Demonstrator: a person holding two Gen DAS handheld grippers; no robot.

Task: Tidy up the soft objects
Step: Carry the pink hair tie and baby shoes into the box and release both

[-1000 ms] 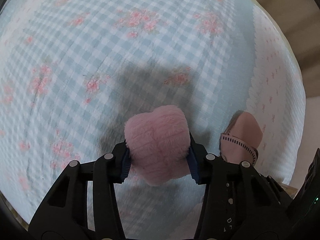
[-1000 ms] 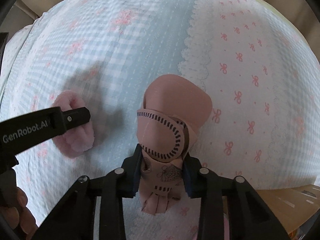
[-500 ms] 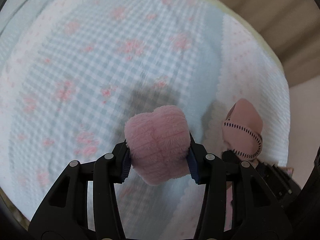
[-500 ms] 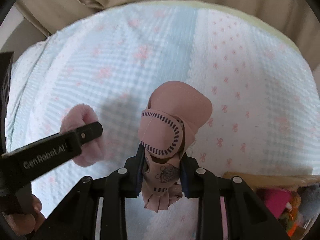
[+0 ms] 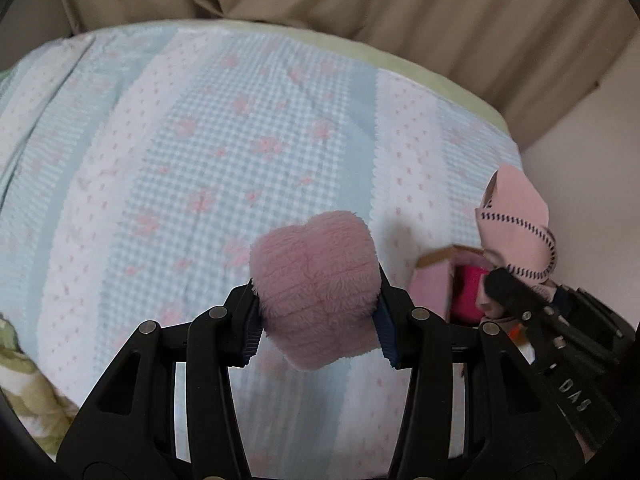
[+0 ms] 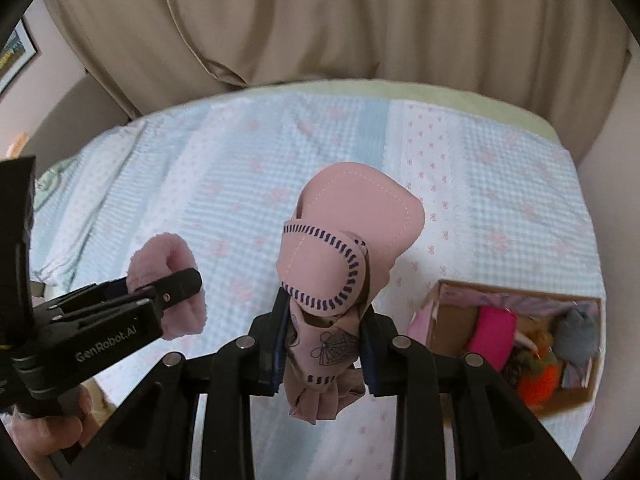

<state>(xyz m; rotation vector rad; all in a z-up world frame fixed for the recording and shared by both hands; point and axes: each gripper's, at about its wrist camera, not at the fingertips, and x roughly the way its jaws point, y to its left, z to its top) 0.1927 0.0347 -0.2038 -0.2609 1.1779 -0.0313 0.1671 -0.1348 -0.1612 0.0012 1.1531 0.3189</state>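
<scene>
Both grippers have risen high above the quilt [image 6: 240, 168]. The left gripper [image 5: 318, 312] clamps a pink plush mitt [image 5: 316, 280]; the right gripper [image 6: 322, 348] pinches a pink fabric pouch [image 6: 340, 240], possibly a mask. 1 box [image 6: 576, 396] now shows nearby, likely their destination.

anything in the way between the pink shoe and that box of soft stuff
Nothing visible does. The right gripper holds the pink shoe in the air above the bedspread, and the open cardboard box sits lower right with only bare bedspread between. It already holds soft toys.
</scene>
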